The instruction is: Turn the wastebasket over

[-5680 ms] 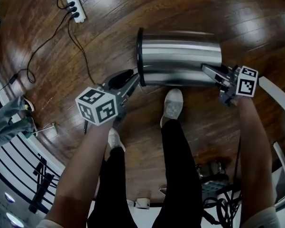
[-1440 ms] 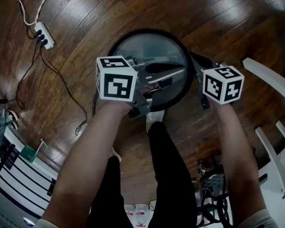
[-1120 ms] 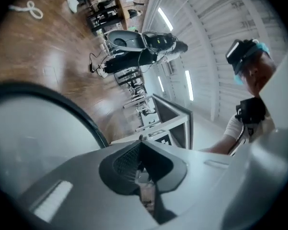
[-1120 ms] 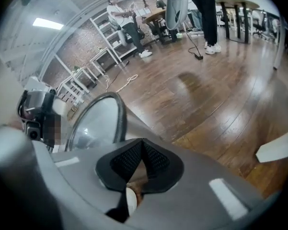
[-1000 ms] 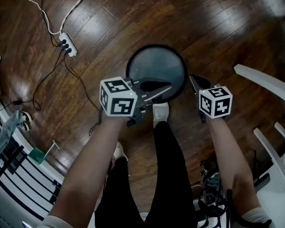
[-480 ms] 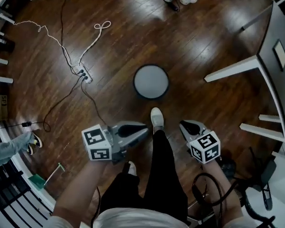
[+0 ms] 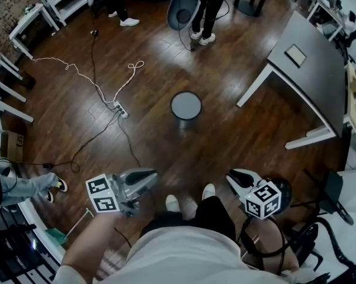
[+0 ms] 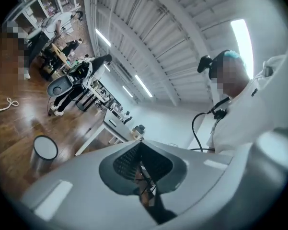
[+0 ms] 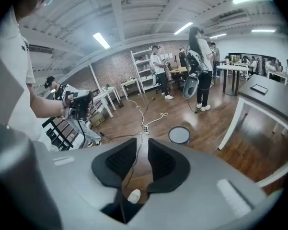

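The steel wastebasket stands upright on the wood floor, well ahead of me; its round top face is pale grey inside a dark ring. It also shows small in the left gripper view and the right gripper view. My left gripper is held high and far from it, its jaws shut on nothing. My right gripper hangs near my right leg. Its jaws have just been opening, with a narrow gap and nothing between them.
A power strip with white and black cables lies left of the basket. A dark table on white legs stands at the right, white shelving at the left. A person stands beyond the basket. My shoes are below.
Both grippers have risen and drawn back from the wastebasket, which now looks smaller and farther away. More of the room has come into view. The right jaws have parted.
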